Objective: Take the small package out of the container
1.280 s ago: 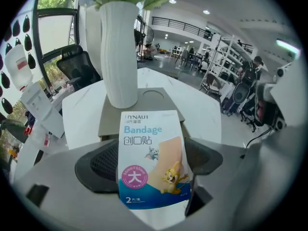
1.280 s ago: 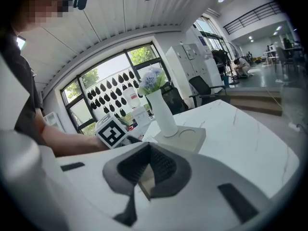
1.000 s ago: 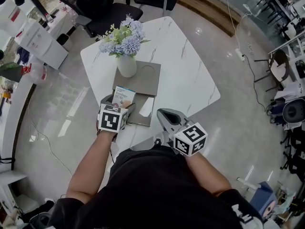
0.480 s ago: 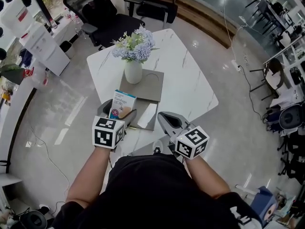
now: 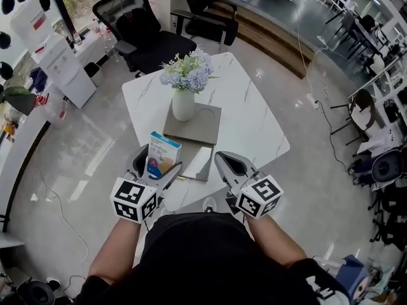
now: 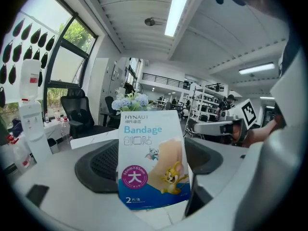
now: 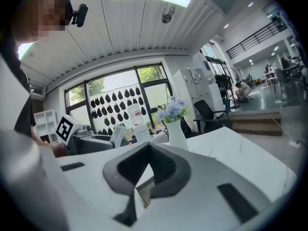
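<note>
My left gripper (image 5: 156, 166) is shut on a small white and blue bandage package (image 5: 163, 155), held upright above the near left edge of the white marble table (image 5: 254, 116). In the left gripper view the package (image 6: 151, 162) stands between the jaws and fills the centre. The grey flat container (image 5: 198, 162) lies open on the table just right of the package, with a pale inside. My right gripper (image 5: 230, 164) hovers at the near table edge, to the right of the container, shut with nothing in it (image 7: 146, 179).
A white vase of blue flowers (image 5: 184, 104) stands on a grey square mat (image 5: 205, 123) behind the container. Black office chairs (image 5: 143, 33) stand beyond the table. A water dispenser (image 5: 60, 65) is at the far left.
My left gripper has lifted and drawn back toward me with the package in it, away from the container. The right gripper has kept its place beside the container.
</note>
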